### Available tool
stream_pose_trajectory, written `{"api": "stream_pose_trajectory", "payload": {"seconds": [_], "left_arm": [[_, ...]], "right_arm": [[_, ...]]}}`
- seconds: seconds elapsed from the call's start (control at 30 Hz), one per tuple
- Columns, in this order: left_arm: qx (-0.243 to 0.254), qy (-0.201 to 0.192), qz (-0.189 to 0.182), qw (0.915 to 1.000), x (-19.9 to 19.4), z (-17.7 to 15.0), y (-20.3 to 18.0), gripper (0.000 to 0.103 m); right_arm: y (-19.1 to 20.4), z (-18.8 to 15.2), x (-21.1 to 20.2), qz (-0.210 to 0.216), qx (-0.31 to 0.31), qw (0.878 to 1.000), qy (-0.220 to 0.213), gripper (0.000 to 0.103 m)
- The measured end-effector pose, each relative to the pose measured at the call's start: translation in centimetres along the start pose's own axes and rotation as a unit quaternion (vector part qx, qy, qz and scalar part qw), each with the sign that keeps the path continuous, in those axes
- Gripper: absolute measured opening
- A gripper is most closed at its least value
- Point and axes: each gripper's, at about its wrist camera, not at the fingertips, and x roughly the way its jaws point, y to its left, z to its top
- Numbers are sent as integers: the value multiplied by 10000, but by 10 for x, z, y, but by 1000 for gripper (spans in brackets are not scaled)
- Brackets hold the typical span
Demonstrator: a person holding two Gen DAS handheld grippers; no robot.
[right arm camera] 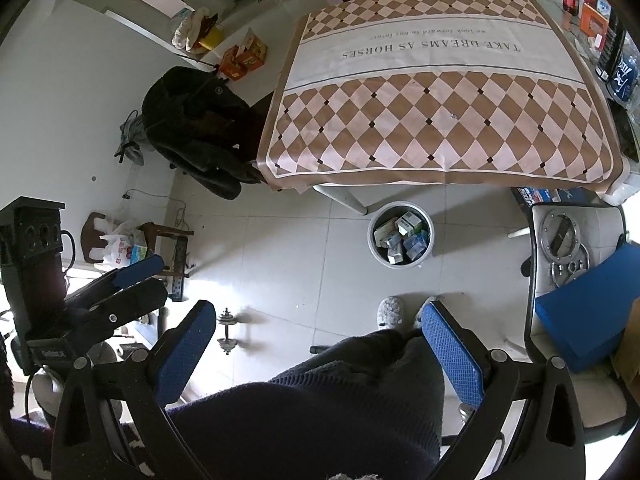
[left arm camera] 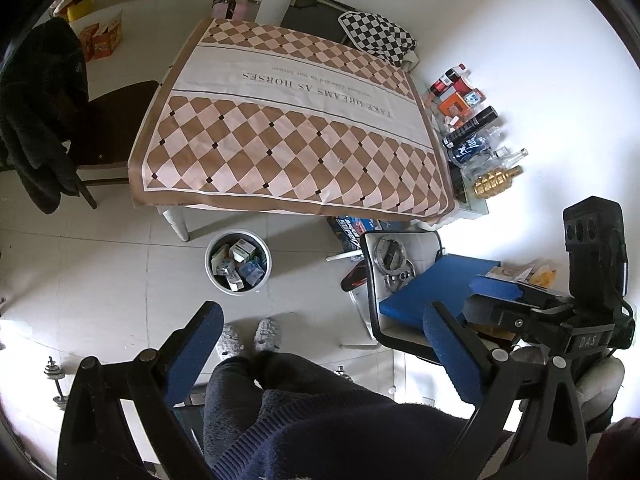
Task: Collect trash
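Observation:
A round grey bin (left arm camera: 211,280) (right arm camera: 373,254) stands on the tiled floor by the table's front leg, holding several small cartons and boxes (left arm camera: 240,258) (right arm camera: 402,236). My left gripper (left arm camera: 324,340) is open and empty, hanging above the person's legs, short of the bin. My right gripper (right arm camera: 320,344) is also open with nothing between its blue pads, at about the same height. Each gripper shows at the edge of the other's view: the right gripper (left arm camera: 482,296) and the left gripper (right arm camera: 154,278). The table (left arm camera: 280,140) (right arm camera: 440,120) wears a brown checked cloth with nothing lying on it.
A white chair (left arm camera: 370,280) (right arm camera: 536,240) at the right carries a blue board and metal rings. A dark coat (left arm camera: 40,120) (right arm camera: 192,128) hangs over a chair at the left. Bottles and boxes (left arm camera: 472,132) line the wall. A dumbbell (right arm camera: 227,332) lies on the floor.

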Motion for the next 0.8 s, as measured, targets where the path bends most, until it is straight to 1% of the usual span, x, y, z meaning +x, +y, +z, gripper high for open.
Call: {"api": "stream_pose_trajectory", "payload": {"seconds": [0.33, 0.57, 0.8], "left_arm": [[18, 22, -85, 10000, 0, 1, -2, 102], [-12, 47, -184, 9998, 1, 2, -7, 102], [-24, 37, -202, 9998, 1, 1, -5, 102]], "right_arm": [[0, -3, -3, 111, 43, 9999, 15, 103], [-3, -6, -7, 120, 117, 9999, -18, 103], [-3, -6, -7, 116, 94, 9999, -15, 103]]}}
